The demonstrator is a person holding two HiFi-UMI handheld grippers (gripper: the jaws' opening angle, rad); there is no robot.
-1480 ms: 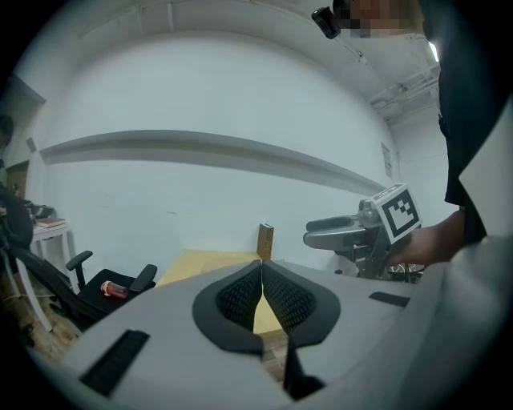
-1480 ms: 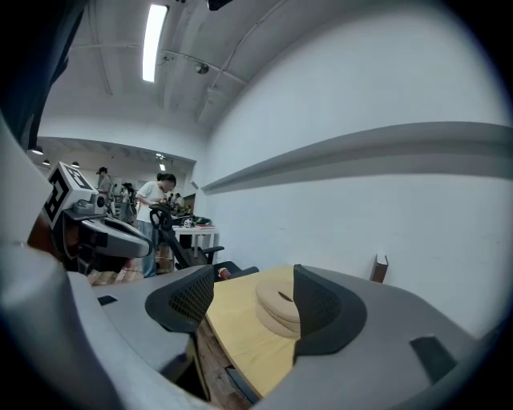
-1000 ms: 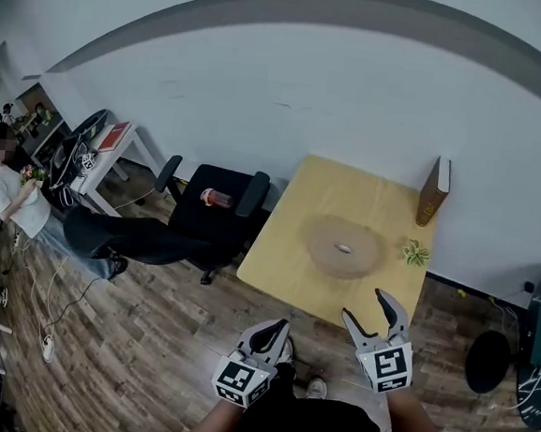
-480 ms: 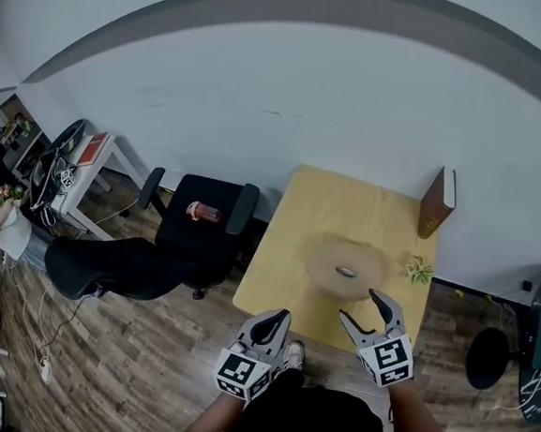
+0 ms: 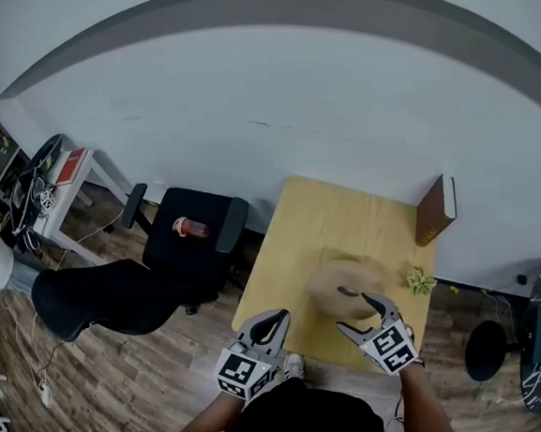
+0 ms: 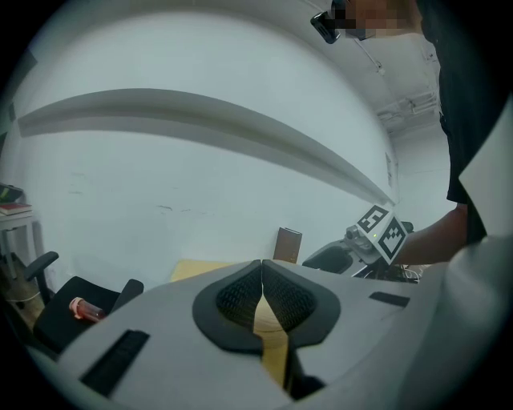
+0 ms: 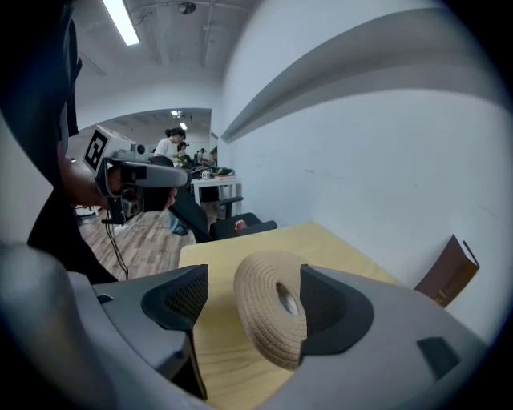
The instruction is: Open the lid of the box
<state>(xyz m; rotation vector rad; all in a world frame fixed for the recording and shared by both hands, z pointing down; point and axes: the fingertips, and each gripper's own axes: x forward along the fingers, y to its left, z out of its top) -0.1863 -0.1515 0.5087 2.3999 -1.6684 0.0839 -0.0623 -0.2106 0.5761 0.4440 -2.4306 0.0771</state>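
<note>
Now widening right claw point(image 5: 354, 312) around woven lid point(image 5: 335, 284) near table's point(image 5: 346, 217) front edge, left claw point(image 5: 270, 325) closed, empty; centre first, then lift straight.

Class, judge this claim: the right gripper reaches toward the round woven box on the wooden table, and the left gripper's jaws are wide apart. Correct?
No: the left gripper has its jaws together, per the left gripper view. The right gripper, jaws opening with the woven box between them, does reach toward it on the wooden table.

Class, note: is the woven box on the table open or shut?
Shut: its knobbed lid sits on top; no lid lies apart on table.
</note>
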